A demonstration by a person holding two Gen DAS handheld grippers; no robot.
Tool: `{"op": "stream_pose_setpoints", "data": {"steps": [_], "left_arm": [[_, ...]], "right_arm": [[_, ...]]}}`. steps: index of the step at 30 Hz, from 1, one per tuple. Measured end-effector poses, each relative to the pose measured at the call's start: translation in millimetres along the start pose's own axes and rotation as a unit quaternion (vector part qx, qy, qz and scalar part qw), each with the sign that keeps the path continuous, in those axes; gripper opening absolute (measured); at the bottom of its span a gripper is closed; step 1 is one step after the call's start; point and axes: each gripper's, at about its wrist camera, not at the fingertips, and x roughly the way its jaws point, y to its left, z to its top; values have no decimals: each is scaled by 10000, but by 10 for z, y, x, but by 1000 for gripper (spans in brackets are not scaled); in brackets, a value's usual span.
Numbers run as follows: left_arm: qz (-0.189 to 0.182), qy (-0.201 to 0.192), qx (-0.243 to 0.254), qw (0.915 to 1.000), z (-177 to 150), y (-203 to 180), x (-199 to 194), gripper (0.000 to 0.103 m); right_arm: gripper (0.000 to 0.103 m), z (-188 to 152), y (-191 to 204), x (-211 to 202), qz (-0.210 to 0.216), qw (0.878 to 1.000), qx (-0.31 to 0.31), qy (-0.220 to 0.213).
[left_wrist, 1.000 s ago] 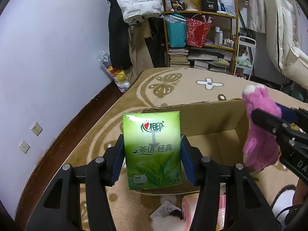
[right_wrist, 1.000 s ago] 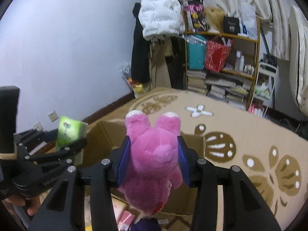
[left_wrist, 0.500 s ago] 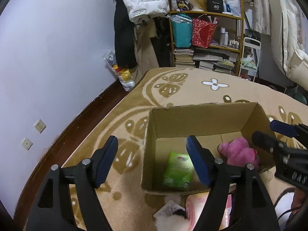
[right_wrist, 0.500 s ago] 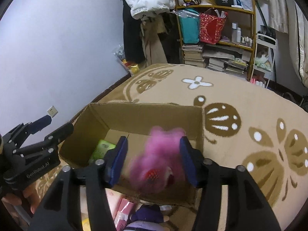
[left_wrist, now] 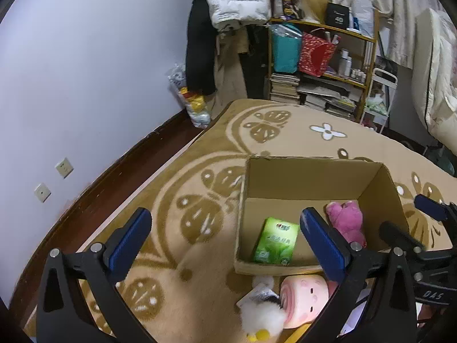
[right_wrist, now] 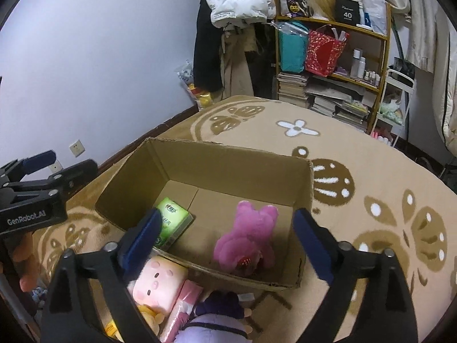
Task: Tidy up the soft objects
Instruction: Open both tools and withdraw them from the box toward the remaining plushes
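Both tongs, left (left_wrist: 225, 231) and right (right_wrist: 225, 231), are opening empty above the cardboard box (right_wrist: 228, 157).

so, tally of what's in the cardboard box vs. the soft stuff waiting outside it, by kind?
In the cardboard box:
green tissue pack: 1
pink plush bear: 1
Outside, near edge:
pink pig-face plush: 1
purple plush: 1
white fluffy toy: 1
pink pack: 1
Total: 6
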Motion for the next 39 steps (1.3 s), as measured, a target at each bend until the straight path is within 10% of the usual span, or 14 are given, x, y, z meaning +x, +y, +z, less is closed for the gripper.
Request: {"op": "stream_pose_setpoints", "data": {"steps": [39], "left_arm": [[-523,889,514,9933,-678,-219,-383,103]], "right_arm": [[103,-452,-120,-381,233,9927,1012,612]]}}
